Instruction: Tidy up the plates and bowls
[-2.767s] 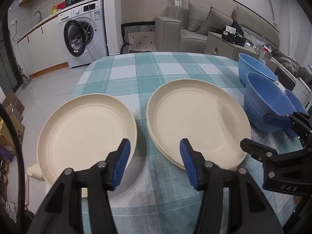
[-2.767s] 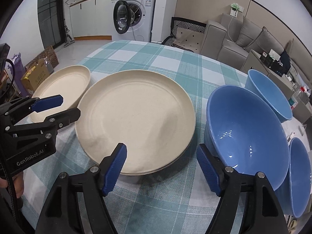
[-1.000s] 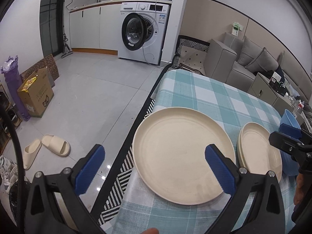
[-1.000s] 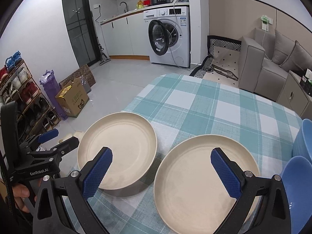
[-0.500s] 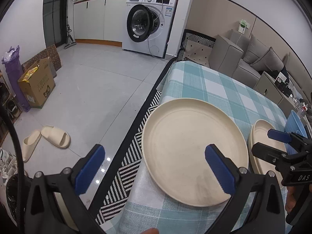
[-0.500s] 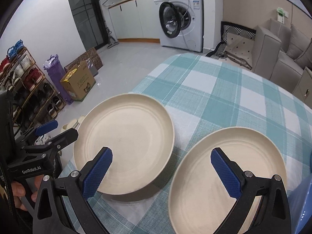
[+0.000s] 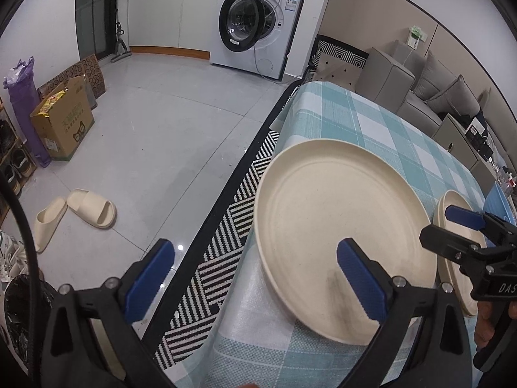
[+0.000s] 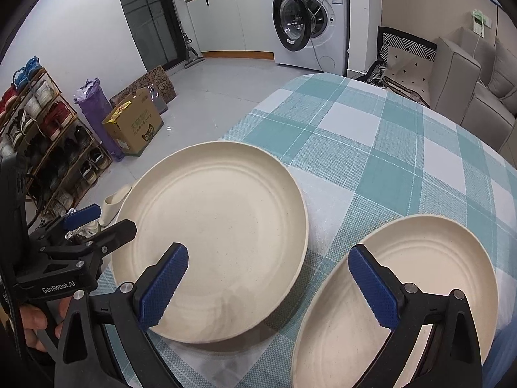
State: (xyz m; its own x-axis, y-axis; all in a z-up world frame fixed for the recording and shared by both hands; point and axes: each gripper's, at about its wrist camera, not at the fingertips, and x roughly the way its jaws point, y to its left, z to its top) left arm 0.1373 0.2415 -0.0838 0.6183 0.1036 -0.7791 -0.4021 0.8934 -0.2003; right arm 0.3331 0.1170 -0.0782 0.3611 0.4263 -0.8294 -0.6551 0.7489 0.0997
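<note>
Cream plate (image 8: 219,226), shallow, ringed; right tongs (image 8: 268,287) spread, perhaps above it.

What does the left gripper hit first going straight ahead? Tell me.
Likely the rim of the left plate, which lies between the open fingers of the left gripper; height is unclear.

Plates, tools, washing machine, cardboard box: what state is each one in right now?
Left plate: flat on the tablecloth, empty, overhanging the table edge, not gripped.
Right plate: flat on the cloth, empty; looks like a stack of two.
Left tool: open, holding nothing.
Right tool: open, holding nothing.
Washing machine: door open.
Cardboard box: flaps open.
</note>
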